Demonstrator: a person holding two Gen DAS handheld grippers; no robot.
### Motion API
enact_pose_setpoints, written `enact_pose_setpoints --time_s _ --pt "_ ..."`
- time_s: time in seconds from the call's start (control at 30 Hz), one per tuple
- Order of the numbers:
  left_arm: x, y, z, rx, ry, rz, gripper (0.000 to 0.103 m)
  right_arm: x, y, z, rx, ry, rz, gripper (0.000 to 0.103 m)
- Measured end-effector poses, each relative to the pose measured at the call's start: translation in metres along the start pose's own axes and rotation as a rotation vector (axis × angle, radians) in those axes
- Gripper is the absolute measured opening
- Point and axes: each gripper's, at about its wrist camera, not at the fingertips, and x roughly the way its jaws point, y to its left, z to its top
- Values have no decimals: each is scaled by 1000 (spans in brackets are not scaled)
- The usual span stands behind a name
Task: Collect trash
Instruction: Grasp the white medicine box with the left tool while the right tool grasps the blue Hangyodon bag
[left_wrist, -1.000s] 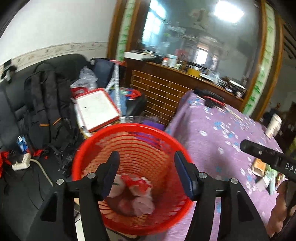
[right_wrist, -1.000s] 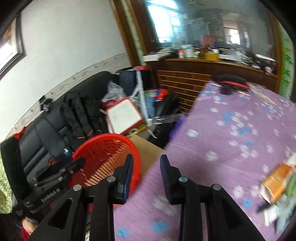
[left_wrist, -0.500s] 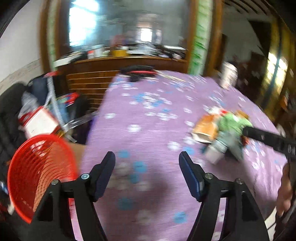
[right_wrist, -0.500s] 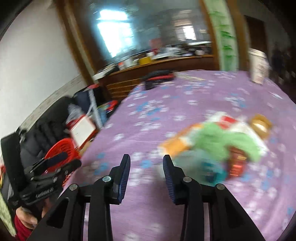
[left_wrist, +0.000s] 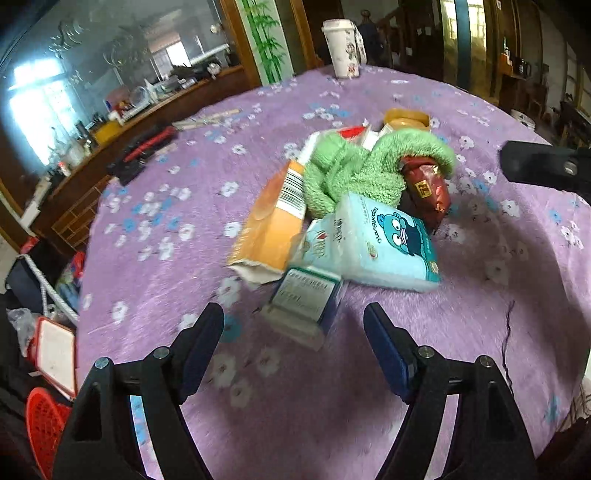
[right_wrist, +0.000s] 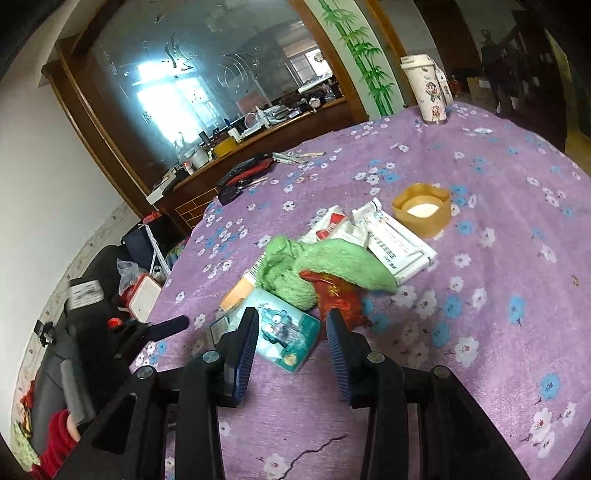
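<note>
Trash pile (left_wrist: 354, 206) just ahead of left gripper (left_wrist: 293, 328), jaws apart, empty

Black tongs (left_wrist: 293, 332) — blue pads (right_wrist: 245, 343), silver screws — red sleeve (right_wrist: 55, 439).

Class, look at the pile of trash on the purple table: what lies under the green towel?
The green towel drapes over the top of a red snack packet, an orange carton and white wrappers. Anything fully beneath its middle is covered and cannot be seen.
</note>
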Motion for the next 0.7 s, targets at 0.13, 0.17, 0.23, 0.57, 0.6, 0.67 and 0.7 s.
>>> enact_pose_setpoints --time_s 0.13,0.17,0.23,0.57,0.6,0.67,0.7 --pt "18 0 9 -36 7 -40 71 10 -3 0 13 27 15 41" --pt "20 0 9 -46 1 -44 64 13 -3 1 10 35 16 41" --pt "22 1 9 -79 1 -66 39 22 0 2 6 62 28 42" --pt "-2 36 -35 -254 -4 -92 33 71 19 13 -58 156 40 51" --pt "-7 42 -43 -275 -10 -85 33 77 20 14 -64 162 40 51" --pt "-12 50 -53 -296 -18 -68 33 88 21 17 -80 166 24 51" --pt "-13 54 -57 -301 -25 -58 33 93 20 19 -88 166 7 52"
